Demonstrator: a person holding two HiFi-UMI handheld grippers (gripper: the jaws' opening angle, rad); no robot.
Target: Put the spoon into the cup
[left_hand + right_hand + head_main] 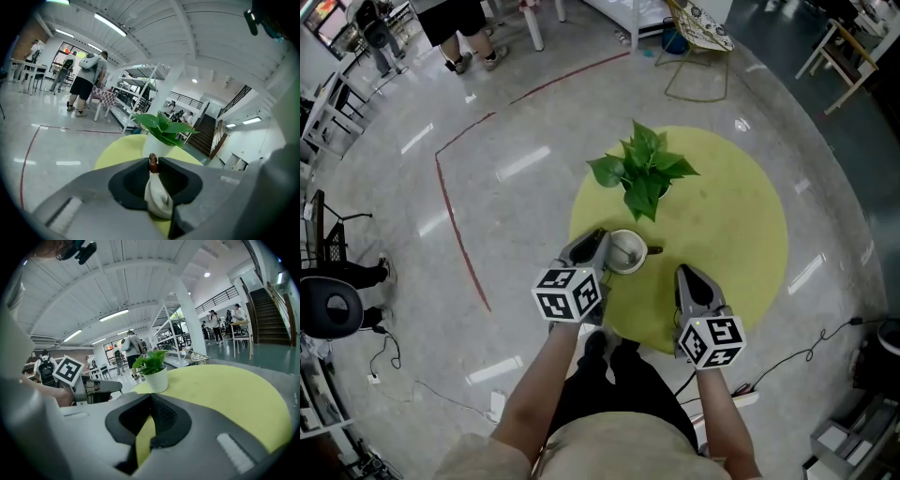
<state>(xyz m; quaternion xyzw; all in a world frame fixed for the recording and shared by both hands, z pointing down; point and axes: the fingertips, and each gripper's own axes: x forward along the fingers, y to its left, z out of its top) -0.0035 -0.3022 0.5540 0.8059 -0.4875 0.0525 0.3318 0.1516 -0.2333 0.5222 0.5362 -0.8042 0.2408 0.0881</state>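
A pale cup [626,253] stands on the round yellow-green table [722,216], just in front of a potted plant [642,173]. My left gripper [602,246] reaches the cup's left rim. The white spoon [157,194] lies lengthwise between its fingers, with its brown tip [153,162] pointing away; a dark slit shows beside it, so the pads look loose on it. In the head view a dark end [654,249] pokes past the cup's right rim. My right gripper [686,274] rests to the right of the cup, its tips together [150,397] and nothing between them.
The plant's white pot [157,379] stands close behind the cup. The table's near edge [647,342] is by my legs. A red line [450,206] runs across the floor on the left. A person [469,28] and a chair [698,37] are farther off, and cables [787,361] trail at the right.
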